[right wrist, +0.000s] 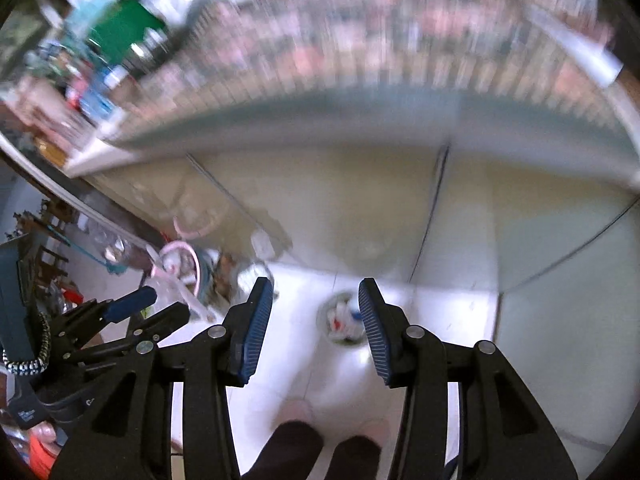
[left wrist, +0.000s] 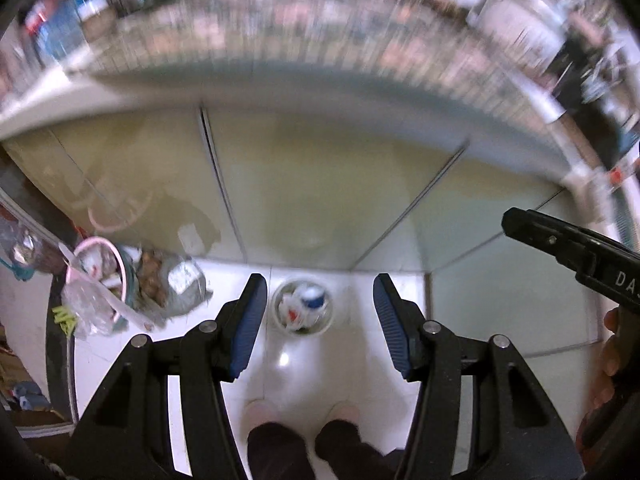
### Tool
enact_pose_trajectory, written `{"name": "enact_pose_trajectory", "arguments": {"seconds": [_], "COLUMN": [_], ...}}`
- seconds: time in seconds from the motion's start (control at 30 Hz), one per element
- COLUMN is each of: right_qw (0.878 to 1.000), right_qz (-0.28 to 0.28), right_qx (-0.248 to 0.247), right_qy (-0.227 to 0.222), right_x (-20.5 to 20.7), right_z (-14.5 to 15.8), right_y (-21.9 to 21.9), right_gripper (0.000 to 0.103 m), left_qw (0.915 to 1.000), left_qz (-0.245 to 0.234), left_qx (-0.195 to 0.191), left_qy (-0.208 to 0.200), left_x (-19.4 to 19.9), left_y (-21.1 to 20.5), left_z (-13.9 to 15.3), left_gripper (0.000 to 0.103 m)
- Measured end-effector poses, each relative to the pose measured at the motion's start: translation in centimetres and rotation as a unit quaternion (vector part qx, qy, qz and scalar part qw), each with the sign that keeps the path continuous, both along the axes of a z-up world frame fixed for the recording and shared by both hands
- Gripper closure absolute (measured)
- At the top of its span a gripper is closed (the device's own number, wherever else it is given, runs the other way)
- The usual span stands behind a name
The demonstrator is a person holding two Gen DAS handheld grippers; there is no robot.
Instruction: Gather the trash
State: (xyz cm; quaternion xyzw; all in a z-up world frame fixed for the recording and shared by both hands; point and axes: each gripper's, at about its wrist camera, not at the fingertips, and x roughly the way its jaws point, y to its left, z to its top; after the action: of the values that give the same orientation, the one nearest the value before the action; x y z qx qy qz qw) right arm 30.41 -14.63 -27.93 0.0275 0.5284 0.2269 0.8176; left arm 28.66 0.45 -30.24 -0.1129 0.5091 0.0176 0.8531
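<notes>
White glossy tile carries the small round bin [left wrist: 301, 307] we are looking down on, standing on the floor in front of the pale green cabinet doors [left wrist: 320, 184]. It is stuffed with crumpled white paper and a blue-and-white wrapper, with a touch of red. Our left gripper [left wrist: 320, 312] hangs well above it, jaws released, nothing between the ribbed blue pads. Our right gripper [right wrist: 316, 316] is also high over the bin, jaws apart and empty.

We judge the scraps to be light, soft and easily crushed, so they should give under the pads; loose pieces could slip free or flutter. The bin itself looks thin-walled and light, probably easy to tip, so its rim seems the place to pinch, with the other gripper steadying it if needed.

To the left on the floor sits a pink basket [left wrist: 105, 276] heaped with more rubbish, clear crinkly plastic bags [left wrist: 86, 304] spilling over it and a grey bag [left wrist: 178, 286] slumped beside it; film like that is slippery and best gathered at a bunched fold. Above the cabinets runs a mottled stone-like counter [left wrist: 320, 20], blurred. Our dark trouser legs [left wrist: 280, 448] and pale slippers show below.
</notes>
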Motion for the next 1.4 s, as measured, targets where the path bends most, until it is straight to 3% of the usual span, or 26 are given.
{"name": "enact_pose_trajectory", "arguments": {"seconds": [0.17,0.27,0.43,0.57,0.7,0.8,0.87,1.07,1.4], "right_qw": [0.993,0.982,0.962,0.950,0.946,0.942,0.939,0.935,0.936], "right_qz": [-0.009,-0.028,-0.049,-0.063,-0.068,-0.074,-0.077,-0.083,-0.083], "right_qx": [0.006,0.029,0.058,0.062,0.063,0.056,0.051,0.035,0.031], "right_qy": [-0.117,-0.187,-0.263,-0.299,-0.311,-0.323,-0.330,-0.343,-0.341], "right_x": [-4.3,-7.9,-14.0,-19.1,-23.3,-26.1,-27.7,-31.0,-32.8], "right_z": [11.5,17.7,24.2,26.8,28.1,28.6,28.7,29.2,29.3], "right_y": [-2.7,-4.5,-5.3,-4.4,-3.6,-2.5,-1.7,-0.6,0.8], "right_gripper": [0.062,0.062,0.062,0.062,0.056,0.044,0.028,0.007,0.006], "left_qw": [0.9955,0.9873,0.9702,0.9575,0.9505,0.9482,0.9457,0.9458,0.9454], "left_qz": [-0.002,-0.011,-0.024,-0.039,-0.044,-0.047,-0.046,-0.049,-0.054], "left_qx": [0.010,0.026,0.037,0.046,0.062,0.073,0.081,0.077,0.070], "left_qy": [-0.094,-0.156,-0.238,-0.282,-0.301,-0.306,-0.312,-0.312,-0.314], "left_x": [-4.0,-7.1,-13.4,-19.0,-23.7,-26.4,-28.1,-31.0,-32.6], "left_y": [-1.0,-1.0,-0.5,-0.3,0.0,0.5,0.9,1.9,3.1], "left_z": [10.7,17.1,24.4,28.3,30.0,30.4,30.6,30.7,30.7], "left_gripper": [0.049,0.049,0.044,0.041,0.027,0.010,0.005,0.002,0.002]}}
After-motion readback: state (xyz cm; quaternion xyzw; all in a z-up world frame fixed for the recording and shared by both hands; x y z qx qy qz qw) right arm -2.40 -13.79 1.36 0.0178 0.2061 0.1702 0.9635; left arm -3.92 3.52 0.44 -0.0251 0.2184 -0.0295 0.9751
